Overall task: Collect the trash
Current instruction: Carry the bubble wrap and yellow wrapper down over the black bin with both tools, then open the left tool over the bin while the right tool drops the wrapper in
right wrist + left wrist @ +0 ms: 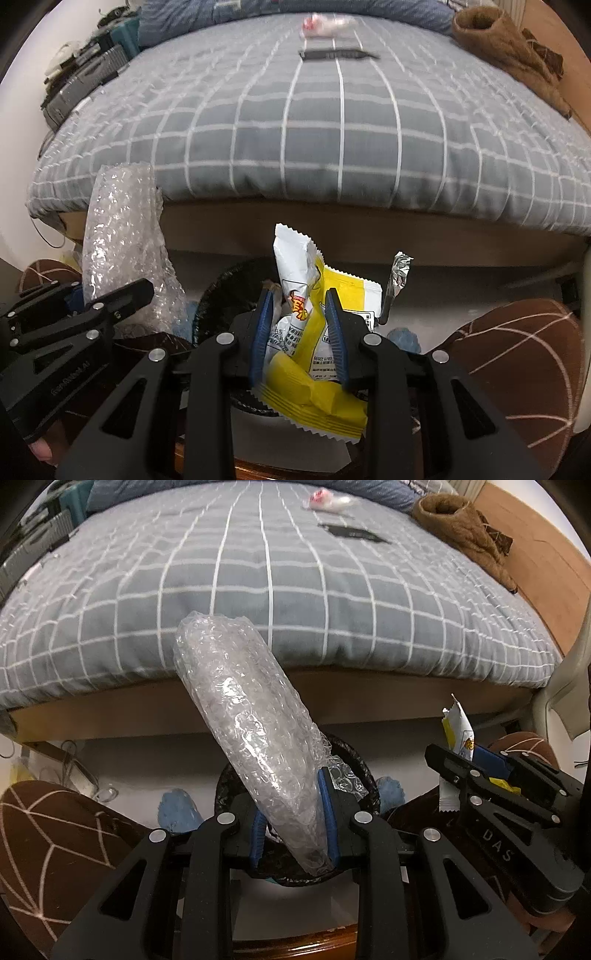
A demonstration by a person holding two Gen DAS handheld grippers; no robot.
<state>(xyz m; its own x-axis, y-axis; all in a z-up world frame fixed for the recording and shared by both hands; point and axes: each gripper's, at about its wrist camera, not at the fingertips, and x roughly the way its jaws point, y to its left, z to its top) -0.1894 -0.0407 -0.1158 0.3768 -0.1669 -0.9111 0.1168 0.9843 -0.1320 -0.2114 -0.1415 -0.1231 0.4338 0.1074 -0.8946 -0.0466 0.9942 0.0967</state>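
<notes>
My left gripper [293, 812] is shut on a roll of clear bubble wrap [243, 723] that sticks up and to the left, over a round bin with a black liner [354, 760] on the floor. My right gripper [299, 328] is shut on a yellow and white snack wrapper [314, 295], also above the bin [218, 291]. The right gripper [491, 771] shows at right in the left wrist view with the wrapper [458, 731]. The left gripper [110, 299] and bubble wrap [122, 240] show at left in the right wrist view.
A bed with a grey checked cover [295, 590] fills the space ahead. On it lie a clear bag with red print [325, 500], a flat black packet [351, 531] and a brown garment [465, 528]. My knees in brown trousers [55, 845] flank the bin.
</notes>
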